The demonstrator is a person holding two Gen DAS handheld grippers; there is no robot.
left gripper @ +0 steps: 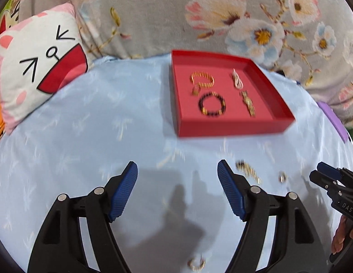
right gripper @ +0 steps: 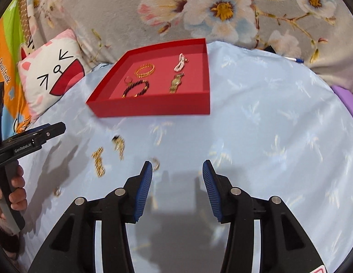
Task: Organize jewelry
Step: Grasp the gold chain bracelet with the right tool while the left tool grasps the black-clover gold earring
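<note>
Scene: A red tray [left gripper: 231,127] sits on a pale blue cloth [left gripper: 96,125] spread over the bench, with a floral blanket [left gripper: 153,11] and a cat-face cushion [left gripper: 39,68] behind it.
In the tray: A gold bracelet [left gripper: 202,79], a dark beaded bracelet [left gripper: 212,105], a small ring [left gripper: 195,90], a pink-and-white piece [left gripper: 237,79] and a gold watch-like band [left gripper: 248,103] lie apart on the tray floor.
Loose jewelry: A dark-and-gold chain [right gripper: 119,146] and a gold chain [right gripper: 98,162] lie on the cloth in front of the tray; one small ring [right gripper: 155,162] lies just beside the right gripper's left finger, another ring [right gripper: 57,191] nearer the left hand.
Left gripper: The left gripper [left gripper: 177,191] points steeply down at bare cloth, jaws wide apart with nothing between them; a person's fingers [right gripper: 16,187] wrap its handle.
Right gripper: The right gripper [right gripper: 177,188] tilts down the same way, jaws parted and empty over its own shadow.
Spacing: The two tools hang side by side, near each other, both short of the tray.
Focus: Motion blur softens the loose pieces.
</note>
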